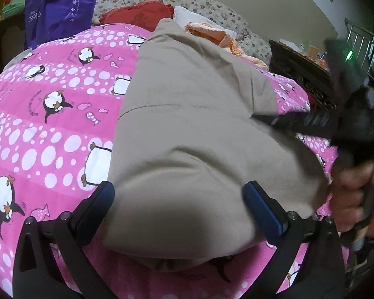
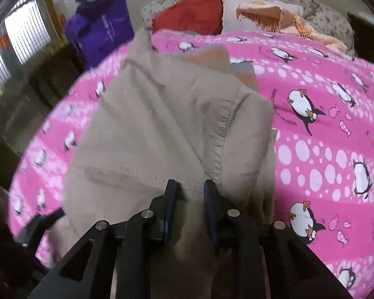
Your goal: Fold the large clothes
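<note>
A large beige garment (image 1: 187,124) lies partly folded on a pink penguin-print bedspread (image 1: 49,124). My left gripper (image 1: 180,196) stands wide open, its blue pads on either side of the garment's near rounded fold, not pressing it. In the right wrist view the beige garment (image 2: 162,124) shows a stitched hem and seam. My right gripper (image 2: 188,186) hovers over that seam with its jaws a little apart and cloth visible through the gap. From the left wrist view the right gripper (image 1: 264,119) is blurred at the garment's right edge, held by a hand (image 1: 356,194).
An orange-and-grey striped cloth (image 2: 244,72) peeks from under the garment's far end. A red pillow (image 2: 192,15), an orange towel (image 2: 274,15) and a floral pillow (image 1: 224,7) lie at the bed's head. A purple bag (image 1: 59,7) stands beside the bed; dark furniture (image 1: 299,62) is at right.
</note>
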`<action>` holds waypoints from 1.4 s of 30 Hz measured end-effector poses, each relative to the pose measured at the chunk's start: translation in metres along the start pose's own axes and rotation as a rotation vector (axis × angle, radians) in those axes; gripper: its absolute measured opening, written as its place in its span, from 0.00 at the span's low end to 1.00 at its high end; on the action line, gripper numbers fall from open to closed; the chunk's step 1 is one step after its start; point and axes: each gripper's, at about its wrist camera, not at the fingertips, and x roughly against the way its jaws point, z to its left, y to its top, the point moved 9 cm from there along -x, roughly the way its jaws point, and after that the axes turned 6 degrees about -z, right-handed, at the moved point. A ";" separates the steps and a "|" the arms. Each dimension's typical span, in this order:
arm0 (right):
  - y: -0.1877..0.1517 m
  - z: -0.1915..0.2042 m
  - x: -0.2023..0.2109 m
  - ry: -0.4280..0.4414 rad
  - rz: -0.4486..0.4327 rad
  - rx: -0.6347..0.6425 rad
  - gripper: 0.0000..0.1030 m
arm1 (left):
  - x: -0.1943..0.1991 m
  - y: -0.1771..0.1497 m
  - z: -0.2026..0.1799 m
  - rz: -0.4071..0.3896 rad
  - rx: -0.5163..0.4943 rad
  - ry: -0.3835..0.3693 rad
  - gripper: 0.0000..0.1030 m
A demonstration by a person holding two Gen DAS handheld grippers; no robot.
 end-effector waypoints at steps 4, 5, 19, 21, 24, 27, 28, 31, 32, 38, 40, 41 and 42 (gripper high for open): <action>0.051 0.010 0.034 -0.019 -0.150 -0.024 0.21 | -0.001 0.000 0.003 0.000 0.013 0.015 1.00; 0.065 0.016 0.036 -0.011 -0.173 -0.041 0.22 | -0.001 0.000 0.003 -0.002 0.013 0.018 1.00; 0.089 -0.012 -0.102 0.044 -0.075 -0.093 0.00 | -0.001 0.001 0.001 -0.008 0.004 0.008 1.00; 0.089 -0.011 -0.104 0.049 -0.089 -0.072 0.00 | -0.008 -0.001 0.004 0.034 0.050 -0.038 1.00; 0.089 -0.009 -0.103 0.039 -0.093 -0.045 0.00 | -0.009 0.001 0.005 0.035 0.060 -0.047 1.00; 0.087 -0.005 -0.089 0.010 -0.098 -0.025 0.00 | -0.008 0.001 0.006 0.033 0.064 -0.049 1.00; 0.088 -0.003 -0.079 0.002 -0.110 -0.020 0.00 | -0.007 0.001 0.007 0.031 0.069 -0.053 1.00; 0.087 0.008 -0.037 0.015 -0.164 0.014 0.11 | 0.004 0.002 0.010 0.028 0.082 -0.040 1.00; 0.083 0.012 -0.015 0.025 -0.193 0.033 0.12 | 0.015 0.007 0.012 0.015 0.078 -0.021 1.00; 0.035 0.018 0.057 0.056 -0.221 0.089 0.24 | 0.054 0.072 -0.008 -0.124 -0.013 -0.025 1.00; 0.014 0.019 0.061 0.066 -0.199 0.074 0.24 | 0.035 0.079 -0.022 -0.074 -0.027 -0.072 1.00; 0.004 0.017 0.059 0.060 -0.184 0.072 0.24 | 0.022 0.076 -0.025 -0.043 -0.027 -0.079 1.00; -0.010 0.013 0.053 0.048 -0.153 0.060 0.24 | 0.004 0.065 -0.026 0.020 -0.029 -0.063 1.00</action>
